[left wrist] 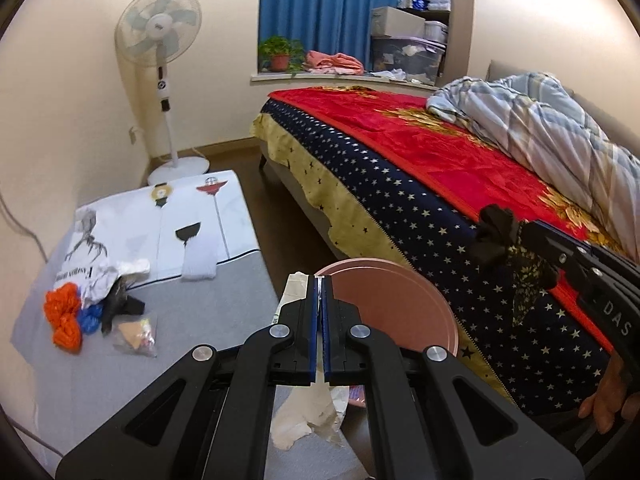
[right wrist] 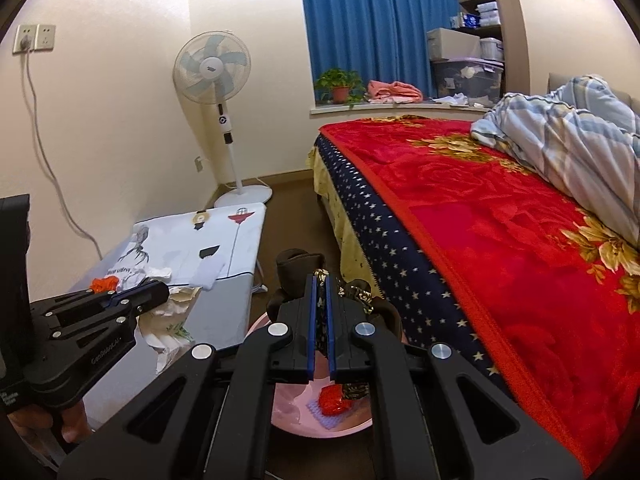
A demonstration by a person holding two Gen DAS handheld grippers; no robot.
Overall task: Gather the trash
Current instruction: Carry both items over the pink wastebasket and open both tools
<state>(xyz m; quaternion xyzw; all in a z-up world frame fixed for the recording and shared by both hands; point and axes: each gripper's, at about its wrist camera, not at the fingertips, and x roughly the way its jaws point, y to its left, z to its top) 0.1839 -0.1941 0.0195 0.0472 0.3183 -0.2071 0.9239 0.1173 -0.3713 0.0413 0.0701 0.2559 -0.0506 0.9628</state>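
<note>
My left gripper (left wrist: 319,280) is shut on a crumpled white plastic bag (left wrist: 308,412) that hangs below its jaws, beside the low table. My right gripper (right wrist: 320,280) is shut on a black and gold patterned wrapper (right wrist: 352,292), held above a pink basin (left wrist: 400,308) on the floor. The same wrapper (left wrist: 496,240) shows in the left wrist view at the right gripper's tip. In the basin (right wrist: 296,412) lie a red wrapper (right wrist: 332,398) and other scraps. More trash sits on the table: orange netting (left wrist: 64,316), a blue piece (left wrist: 91,316), a clear packet (left wrist: 136,332).
A low table (left wrist: 180,320) with a white printed cloth (left wrist: 168,220) stands left, near the wall. A bed (left wrist: 440,168) with a red blanket fills the right. A standing fan (left wrist: 160,40) is in the corner. A narrow strip of brown floor runs between table and bed.
</note>
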